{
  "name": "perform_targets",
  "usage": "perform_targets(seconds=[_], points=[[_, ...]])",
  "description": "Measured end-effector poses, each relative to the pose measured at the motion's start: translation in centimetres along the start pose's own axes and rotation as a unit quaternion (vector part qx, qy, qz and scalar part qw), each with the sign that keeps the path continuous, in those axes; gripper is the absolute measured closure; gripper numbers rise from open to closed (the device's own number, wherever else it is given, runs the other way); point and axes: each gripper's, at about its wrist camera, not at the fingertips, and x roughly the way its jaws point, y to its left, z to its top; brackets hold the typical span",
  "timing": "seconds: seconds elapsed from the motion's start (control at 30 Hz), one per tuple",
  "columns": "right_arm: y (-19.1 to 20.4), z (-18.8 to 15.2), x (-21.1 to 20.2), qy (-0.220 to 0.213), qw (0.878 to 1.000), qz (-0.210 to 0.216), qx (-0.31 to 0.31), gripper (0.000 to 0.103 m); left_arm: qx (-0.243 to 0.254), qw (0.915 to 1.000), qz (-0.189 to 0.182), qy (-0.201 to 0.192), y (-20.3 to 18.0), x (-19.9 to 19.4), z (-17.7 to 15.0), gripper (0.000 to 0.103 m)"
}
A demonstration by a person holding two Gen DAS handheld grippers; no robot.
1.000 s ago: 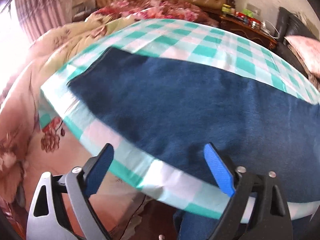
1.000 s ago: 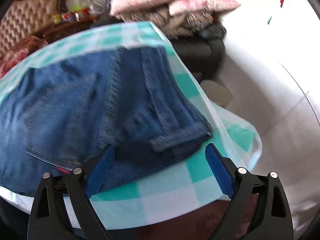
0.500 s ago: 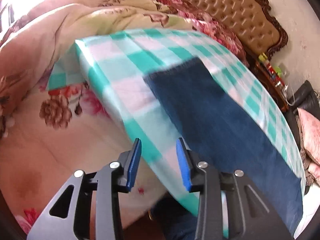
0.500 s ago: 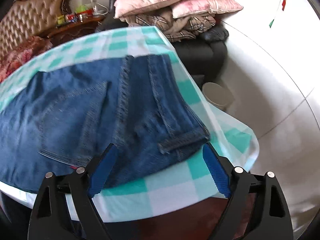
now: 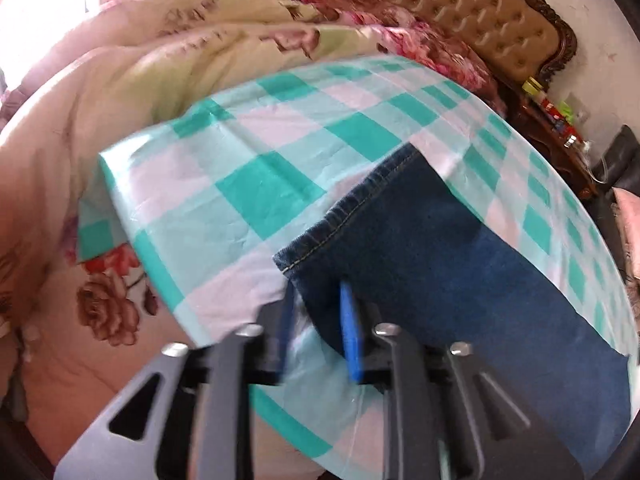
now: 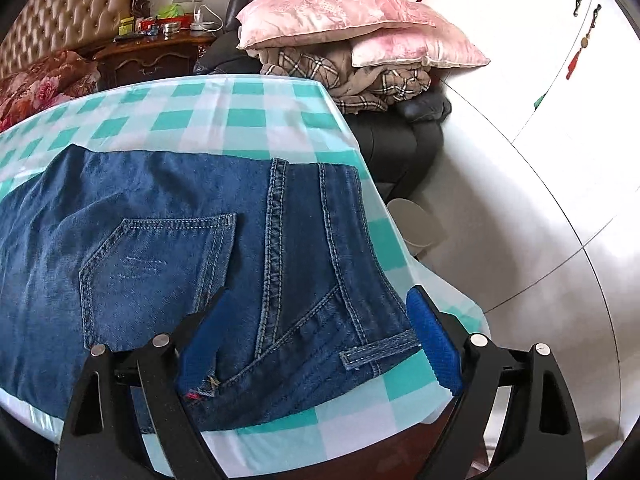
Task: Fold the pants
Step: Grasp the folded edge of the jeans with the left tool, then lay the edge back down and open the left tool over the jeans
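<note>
A desk (image 6: 256,104) draped in a green-and-white checked cloth (image 5: 256,184) is taken as the landmark; a bed with a floral quilt (image 5: 132,92) is seen beyond its left end and a tufted headboard (image 5: 472,12) behind it. A pair of blue denim pants (image 6: 152,232) is laid flat along the desk, with the waistband toward the right end and the leg hem (image 5: 352,208) toward the left end. Pink pillows (image 6: 344,20) are stacked on a dark seat beyond the right end. At the near edge of the desk, the hem corner is pinched between the nearly closed jaws of the left gripper (image 5: 316,320), while the jaws of the right gripper (image 6: 316,340) are spread wide over the waistband, a belt loop (image 6: 380,350) lying between them.
</note>
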Motion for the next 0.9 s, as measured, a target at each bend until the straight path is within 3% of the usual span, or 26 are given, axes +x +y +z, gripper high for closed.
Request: perform_targets(seconds=[0.03,0.1,0.2,0.3,0.37,0.5,0.6,0.63,0.7,0.77,0.8,0.9], points=[[0.0,0.1,0.0,-0.001,1.0,0.002,0.0,0.019,0.011,0.9995,0.019,-0.023,-0.7,-1.0,-0.3,0.045],[0.1,0.2,0.3,-0.003,1.0,-0.001,-0.005,0.019,0.035,0.9979,0.035,-0.042,-2.0,-2.0,-0.5,0.046],[-0.1,0.5,0.5,-0.009,1.0,-0.004,-0.005,0.019,0.075,0.9948,0.024,-0.064,-5.3,-3.6,-1.3,0.046],[-0.4,1.0,0.9,-0.014,1.0,-0.006,0.001,0.019,0.142,0.9867,0.027,-0.075,-10.2,-4.4,-2.7,0.047],[-0.6,1.4,1.5,-0.016,1.0,-0.004,0.005,0.019,0.193,0.9788,-0.007,-0.068,-14.6,-4.5,-4.2,0.056],[-0.6,2.6,2.8,-0.021,1.0,0.003,0.01,0.018,0.268,0.9563,-0.113,-0.034,-22.9,-4.4,-7.9,0.058],[-0.3,4.0,4.2,-0.026,1.0,0.01,0.013,0.018,0.326,0.9278,-0.182,-0.004,-29.9,-4.2,-11.8,0.06],[-0.1,4.5,4.7,-0.027,0.999,0.012,0.013,0.019,0.349,0.9147,-0.203,0.005,-32.5,-4.2,-13.3,0.06],[0.1,5.7,5.8,-0.029,0.999,0.01,0.013,0.02,0.394,0.8906,-0.227,0.018,-36.9,-4.0,-16.1,0.06],[0.4,6.5,6.9,-0.029,1.0,0.006,0.006,0.02,0.423,0.8758,-0.231,0.021,-39.5,-3.5,-17.9,0.063],[0.5,6.9,7.7,-0.025,1.0,0.001,0.003,0.02,0.436,0.8719,-0.221,0.021,-40.6,-3.1,-18.7,0.063],[0.1,7.2,9.5,-0.009,1.0,0.011,0.011,0.02,0.428,0.8776,-0.215,0.02,-41.0,-2.3,-18.8,0.062]])
